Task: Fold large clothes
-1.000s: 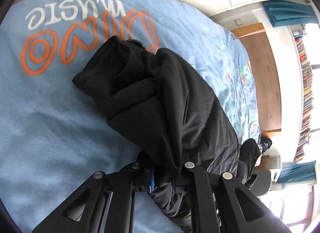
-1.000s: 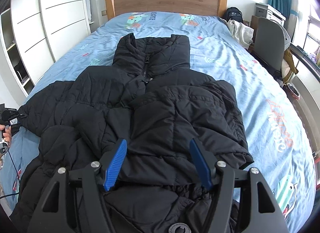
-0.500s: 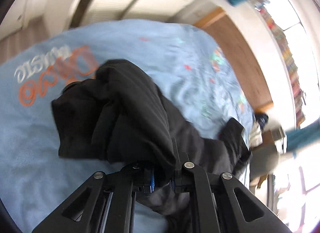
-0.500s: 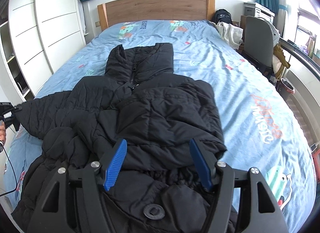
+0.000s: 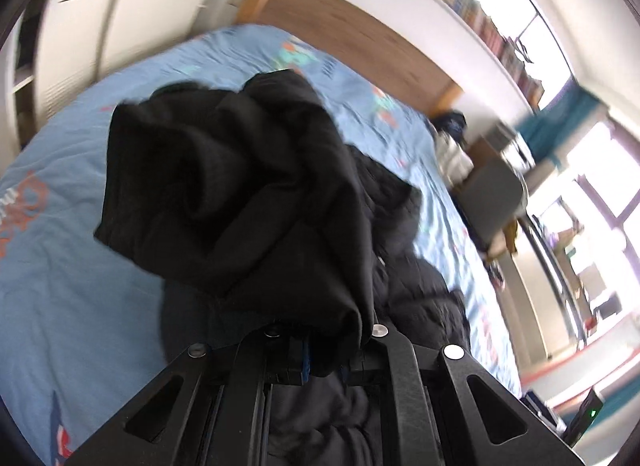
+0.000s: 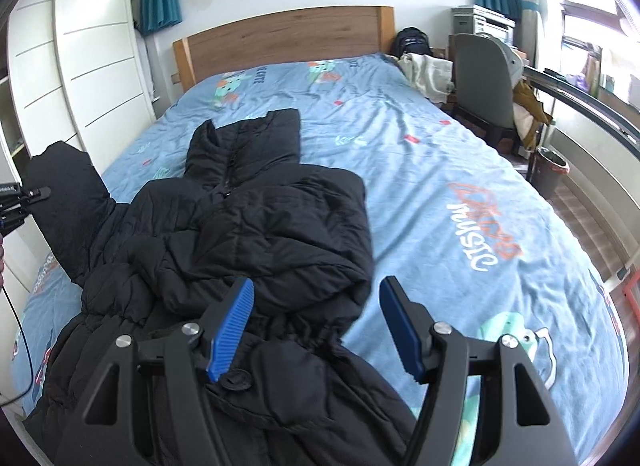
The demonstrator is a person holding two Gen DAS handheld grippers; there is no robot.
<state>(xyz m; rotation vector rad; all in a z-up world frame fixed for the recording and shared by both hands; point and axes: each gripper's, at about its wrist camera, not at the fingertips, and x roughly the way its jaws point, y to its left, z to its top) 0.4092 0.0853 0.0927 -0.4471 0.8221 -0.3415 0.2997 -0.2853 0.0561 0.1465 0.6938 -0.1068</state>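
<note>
The left gripper (image 5: 324, 350) is clenching the black puffer coat's (image 6: 256, 225) sleeve (image 5: 240, 193), lifting it to fold over the body; the right gripper (image 6: 316, 326) is hovering released above the waist.

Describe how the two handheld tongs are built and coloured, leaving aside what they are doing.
Both are matte black plastic frames with triangular cut-outs and round silver screw heads. The right tongs carry bright blue, finely ribbed pads on the inner faces of the two fingers. On the left tongs only a sliver of blue shows between the fingers. A thin black cable trails below the left tongs in the right wrist view.
</note>
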